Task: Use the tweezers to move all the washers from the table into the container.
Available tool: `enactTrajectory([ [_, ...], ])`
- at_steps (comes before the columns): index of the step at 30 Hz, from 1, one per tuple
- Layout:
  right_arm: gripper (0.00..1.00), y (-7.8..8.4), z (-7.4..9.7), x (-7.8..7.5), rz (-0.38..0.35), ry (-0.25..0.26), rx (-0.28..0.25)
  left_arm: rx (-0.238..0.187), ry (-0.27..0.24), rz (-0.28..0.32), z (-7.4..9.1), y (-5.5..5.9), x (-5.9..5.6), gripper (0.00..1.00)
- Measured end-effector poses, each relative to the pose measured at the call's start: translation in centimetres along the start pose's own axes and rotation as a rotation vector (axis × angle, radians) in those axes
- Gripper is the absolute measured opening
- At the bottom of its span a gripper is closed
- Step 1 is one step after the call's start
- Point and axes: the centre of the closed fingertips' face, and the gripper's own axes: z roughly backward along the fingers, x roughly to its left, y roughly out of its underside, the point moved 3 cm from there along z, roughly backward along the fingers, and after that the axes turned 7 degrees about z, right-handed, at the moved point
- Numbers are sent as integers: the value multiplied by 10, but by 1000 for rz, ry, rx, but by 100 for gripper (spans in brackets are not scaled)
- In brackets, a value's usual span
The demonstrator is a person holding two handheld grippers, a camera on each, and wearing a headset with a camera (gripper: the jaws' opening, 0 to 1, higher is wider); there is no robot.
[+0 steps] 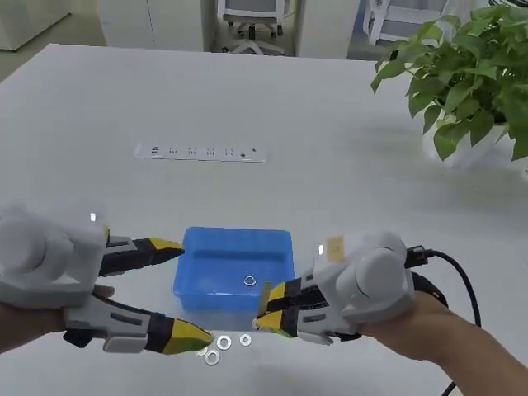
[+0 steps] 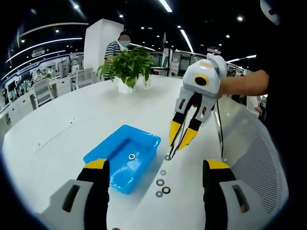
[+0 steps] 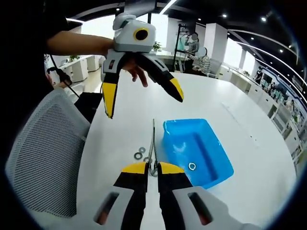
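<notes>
- Tweezers point(image 3: 153, 139) clamped in right tongs point(image 3: 152, 168), tips by loose washers point(image 3: 139, 154) at lower centre.
- Left tongs point(image 2: 156, 165) spread wide.
- One washer point(image 3: 192, 166) inside blue container point(image 3: 204, 141), centre right.

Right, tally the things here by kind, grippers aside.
Container: 1
Tweezers: 1
Washers: 5 clear, 1 of them in the container; possibly another at the tweezers' tip
Plant: 1
Power strip: 1
Total: 9
</notes>
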Motion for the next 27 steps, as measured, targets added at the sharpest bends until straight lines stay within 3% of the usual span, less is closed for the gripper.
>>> enactTrajectory([
  [13, 8, -15, 9, -16, 31, 1, -14, -13, -41, 26, 13, 5, 4, 99],
  [27, 8, -22, 5, -43, 54, 5, -29, 5, -49, 32, 21, 14, 2, 99],
])
